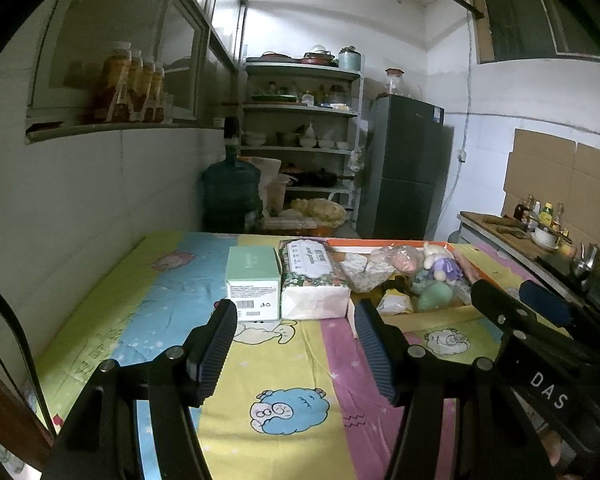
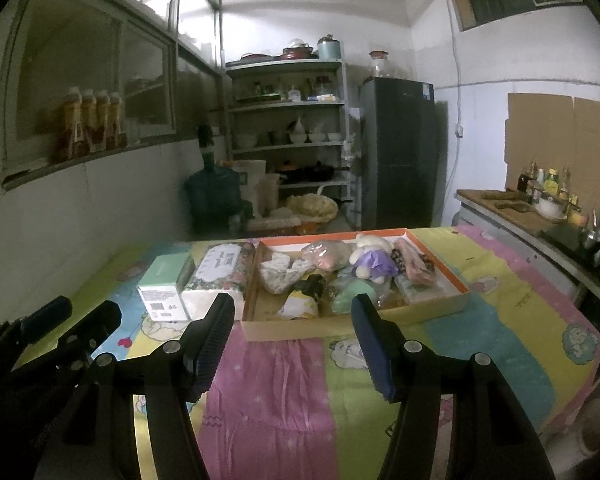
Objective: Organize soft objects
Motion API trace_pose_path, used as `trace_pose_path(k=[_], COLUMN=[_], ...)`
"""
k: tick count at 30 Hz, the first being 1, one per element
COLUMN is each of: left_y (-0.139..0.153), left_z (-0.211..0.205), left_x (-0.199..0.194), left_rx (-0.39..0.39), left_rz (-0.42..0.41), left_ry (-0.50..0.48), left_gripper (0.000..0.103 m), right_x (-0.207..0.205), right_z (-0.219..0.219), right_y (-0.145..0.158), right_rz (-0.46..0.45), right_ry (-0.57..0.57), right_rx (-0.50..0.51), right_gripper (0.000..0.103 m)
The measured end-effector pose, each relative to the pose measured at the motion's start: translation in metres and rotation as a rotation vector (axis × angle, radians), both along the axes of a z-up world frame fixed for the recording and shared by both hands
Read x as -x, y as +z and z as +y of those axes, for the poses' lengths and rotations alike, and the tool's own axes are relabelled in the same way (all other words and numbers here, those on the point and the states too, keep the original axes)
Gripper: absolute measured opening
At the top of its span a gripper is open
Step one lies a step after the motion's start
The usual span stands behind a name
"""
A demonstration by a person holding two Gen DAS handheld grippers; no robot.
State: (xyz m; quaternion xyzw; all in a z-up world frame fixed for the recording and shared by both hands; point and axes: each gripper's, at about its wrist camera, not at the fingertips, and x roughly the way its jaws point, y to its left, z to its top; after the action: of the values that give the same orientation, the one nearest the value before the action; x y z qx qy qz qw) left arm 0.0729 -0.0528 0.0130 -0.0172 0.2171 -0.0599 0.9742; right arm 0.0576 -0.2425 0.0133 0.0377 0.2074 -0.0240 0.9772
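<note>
A shallow cardboard tray with an orange rim (image 2: pixel 440 304) (image 1: pixel 432 314) sits on the table and holds several soft things: a white and purple plush doll (image 2: pixel 374 258) (image 1: pixel 440 262), a mint green soft toy (image 2: pixel 354 296) (image 1: pixel 434 296), a yellow pouch (image 2: pixel 300 306), a bagged pink item (image 2: pixel 326 254) and a patterned cloth (image 2: pixel 278 276). Left of the tray lie a floral tissue pack (image 1: pixel 312 276) (image 2: pixel 218 272) and a green box (image 1: pixel 254 282) (image 2: pixel 164 286). My left gripper (image 1: pixel 296 320) is open and empty, before the tissue pack. My right gripper (image 2: pixel 292 314) is open and empty, before the tray.
A colourful cartoon tablecloth (image 1: pixel 284 380) covers the table. A wall runs along the left. A water jug (image 1: pixel 230 196), shelves of dishes (image 1: pixel 300 128) and a fridge (image 1: pixel 404 168) stand behind. A counter with bottles and a bowl (image 2: pixel 548 204) is at the right.
</note>
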Motion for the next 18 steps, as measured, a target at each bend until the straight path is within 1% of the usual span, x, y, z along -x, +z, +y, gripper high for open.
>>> trace_pose_path(k=[18], left_y=[0.005], left_z=[0.002], left_x=[0.010], left_rx=[-0.006], left_rz=[-0.022], left_ry=[0.019], left_gripper=[0.061], right_x=[0.014], right_z=[0.009], right_y=[0.006], right_rz=[-0.017], right_ry=[0.007], right_rx=[0.010], right_gripper=[0.063])
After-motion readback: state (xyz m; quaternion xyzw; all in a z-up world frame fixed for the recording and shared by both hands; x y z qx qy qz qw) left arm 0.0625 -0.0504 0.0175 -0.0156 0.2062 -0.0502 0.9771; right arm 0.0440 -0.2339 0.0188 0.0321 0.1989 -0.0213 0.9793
